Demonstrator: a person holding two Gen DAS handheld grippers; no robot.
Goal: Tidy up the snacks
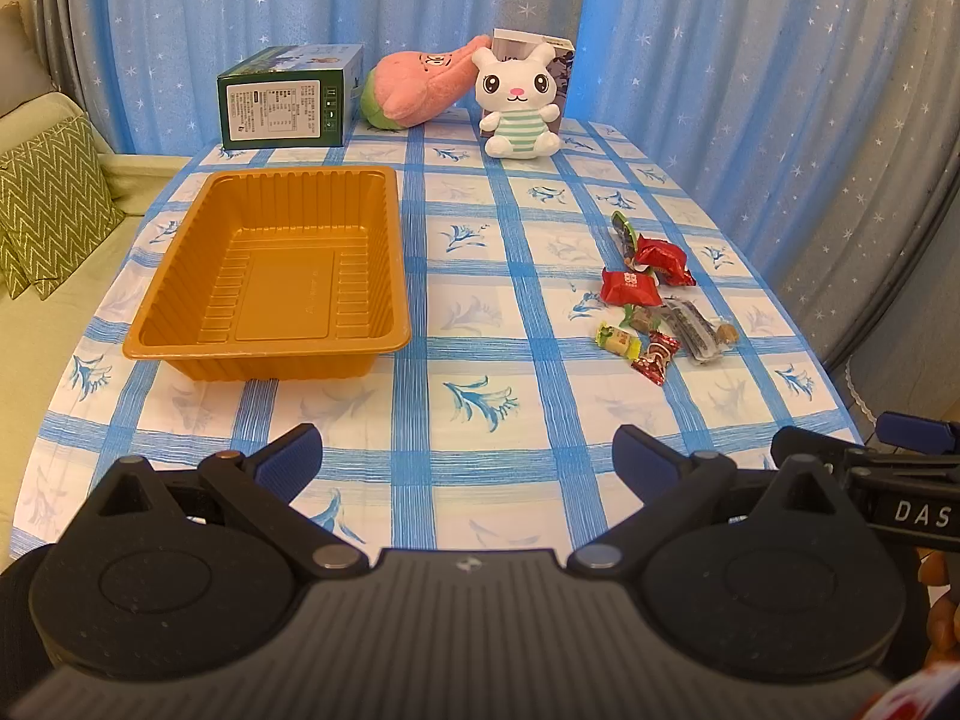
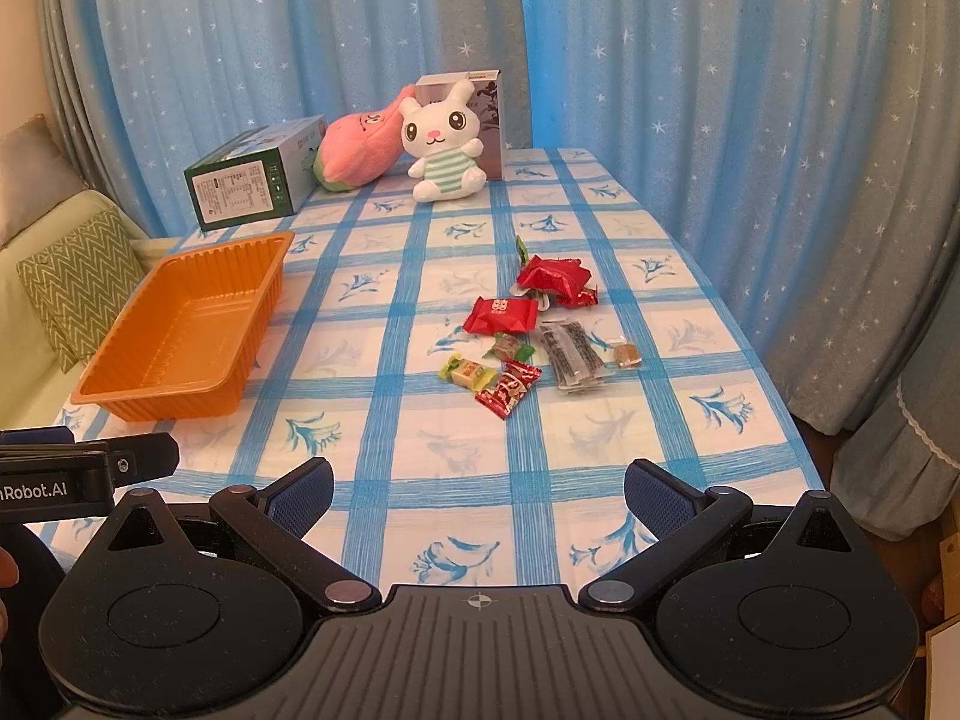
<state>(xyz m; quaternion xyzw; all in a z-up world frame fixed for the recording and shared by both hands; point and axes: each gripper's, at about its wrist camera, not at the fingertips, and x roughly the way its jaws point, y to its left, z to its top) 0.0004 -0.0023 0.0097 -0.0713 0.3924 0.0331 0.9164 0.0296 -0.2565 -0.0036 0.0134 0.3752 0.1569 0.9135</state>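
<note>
Currently, both hand-held grippers hover above the near edge of the table (image 1: 456, 276), which carries a blue-and-white checked cloth with flower prints. The left gripper (image 1: 468, 456) has its blue-padded fingers spread wide apart with nothing between them. The right gripper (image 2: 480, 492) is in the same condition: fingers apart, empty. Each gripper is visible at the edge of the other's view, side by side at the near end of the table.

The orange plastic tray (image 1: 264, 354) sits on the left half of the table, ribbed walls upright, interior empty. The snacks lie in a loose cluster on the right half, well apart from the tray:
- a crumpled red packet (image 2: 555, 279) at the far end of the cluster;
- a flat red packet (image 2: 501, 315) just in front of it;
- a clear packet with dark contents (image 2: 570, 354) to the right;
- a small brown candy (image 2: 627, 355) beside that packet;
- a yellow-green candy (image 2: 468, 372) and a red patterned candy (image 2: 509, 389), nearest the grippers.

At the far end stand a green carton (image 1: 288, 99), a pink plush toy (image 1: 420, 84) and a white rabbit plush (image 1: 519, 102) leaning against a box (image 1: 564, 60). Blue star-print curtains (image 1: 750, 60) hang behind. A sofa with a green zigzag cushion (image 1: 51, 204) is at the left.
</note>
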